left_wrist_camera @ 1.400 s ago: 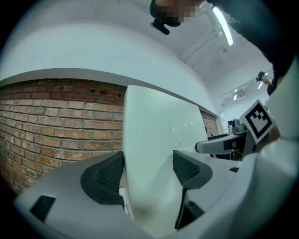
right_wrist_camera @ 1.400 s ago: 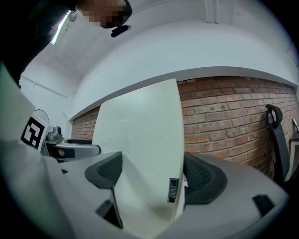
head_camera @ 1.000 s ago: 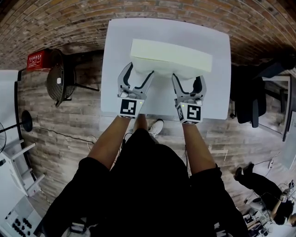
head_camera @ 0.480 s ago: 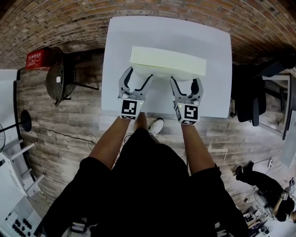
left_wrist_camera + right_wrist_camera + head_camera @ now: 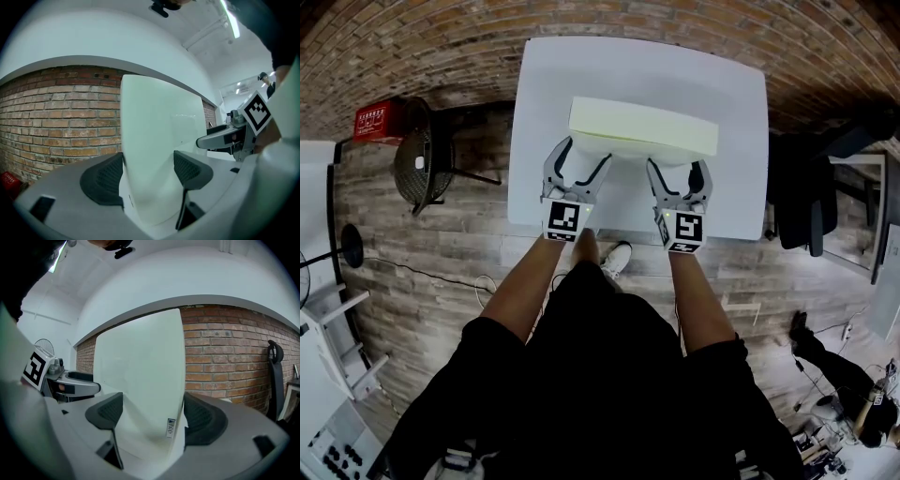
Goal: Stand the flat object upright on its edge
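The pale slab (image 5: 642, 122) rises tall on the white tabletop (image 5: 731, 84), apparently on its long edge, though its foot is hidden. Your left gripper (image 5: 581, 150) and right gripper (image 5: 679, 165) both have their fingers spread wide, pinching nothing. Each straddles 1 end corner, outer finger beside the end, inner finger before the near face. This bracing by 2 grippers likely steadies the slab against tipping toward you or sliding sideways. Ease off only once it balances.
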Motion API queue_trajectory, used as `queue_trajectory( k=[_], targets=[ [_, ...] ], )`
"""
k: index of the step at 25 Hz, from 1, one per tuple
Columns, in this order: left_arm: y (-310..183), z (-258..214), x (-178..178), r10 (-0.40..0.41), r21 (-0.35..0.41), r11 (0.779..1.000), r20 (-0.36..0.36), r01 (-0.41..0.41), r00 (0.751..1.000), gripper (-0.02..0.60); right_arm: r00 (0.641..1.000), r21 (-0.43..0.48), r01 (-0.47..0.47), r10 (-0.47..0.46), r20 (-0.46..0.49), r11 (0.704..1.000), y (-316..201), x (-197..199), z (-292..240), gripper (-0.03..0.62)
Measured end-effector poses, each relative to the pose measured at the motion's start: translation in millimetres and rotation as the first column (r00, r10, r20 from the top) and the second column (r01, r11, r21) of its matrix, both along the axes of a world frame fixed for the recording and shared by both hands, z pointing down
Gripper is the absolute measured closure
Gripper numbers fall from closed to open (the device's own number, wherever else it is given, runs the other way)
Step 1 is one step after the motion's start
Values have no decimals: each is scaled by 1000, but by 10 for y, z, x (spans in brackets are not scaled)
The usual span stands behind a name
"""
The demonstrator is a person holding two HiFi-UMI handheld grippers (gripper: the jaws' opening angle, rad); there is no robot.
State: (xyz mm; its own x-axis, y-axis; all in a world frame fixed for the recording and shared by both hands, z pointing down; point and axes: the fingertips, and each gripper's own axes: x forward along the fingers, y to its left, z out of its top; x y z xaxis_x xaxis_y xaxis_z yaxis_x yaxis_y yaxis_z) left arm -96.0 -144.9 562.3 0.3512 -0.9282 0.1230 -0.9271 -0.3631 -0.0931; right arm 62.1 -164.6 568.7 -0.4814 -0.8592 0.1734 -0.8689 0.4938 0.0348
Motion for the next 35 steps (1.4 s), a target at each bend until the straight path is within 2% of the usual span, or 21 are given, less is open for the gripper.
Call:
queue_trajectory(
  k=[3,15,25,31,35],
  targets=[
    [-2,2,-6,0,-8,1000,1,0,1000,250,1000,-12,13,-13,-1,1000,6,-21,-19,171],
    [24,-95,-44,-9,-25,1000,-1,9,1000,250,999,-23,39,-39,4,999,53,65,-45,156],
    [279,-533,-64,-1,8,1000,21,1,1000,250,997,13,71,-72,11,997,204,182,-392,143],
    [502,-830,-11,13,20,1000,16,-13,1000,250,992,40,126,-126,16,991,444,159,-727,156],
    [648,-1015,17,15,29,999,4,-15,1000,252,988,53,153,-154,28,987,608,163,-923,197]
  ],
)
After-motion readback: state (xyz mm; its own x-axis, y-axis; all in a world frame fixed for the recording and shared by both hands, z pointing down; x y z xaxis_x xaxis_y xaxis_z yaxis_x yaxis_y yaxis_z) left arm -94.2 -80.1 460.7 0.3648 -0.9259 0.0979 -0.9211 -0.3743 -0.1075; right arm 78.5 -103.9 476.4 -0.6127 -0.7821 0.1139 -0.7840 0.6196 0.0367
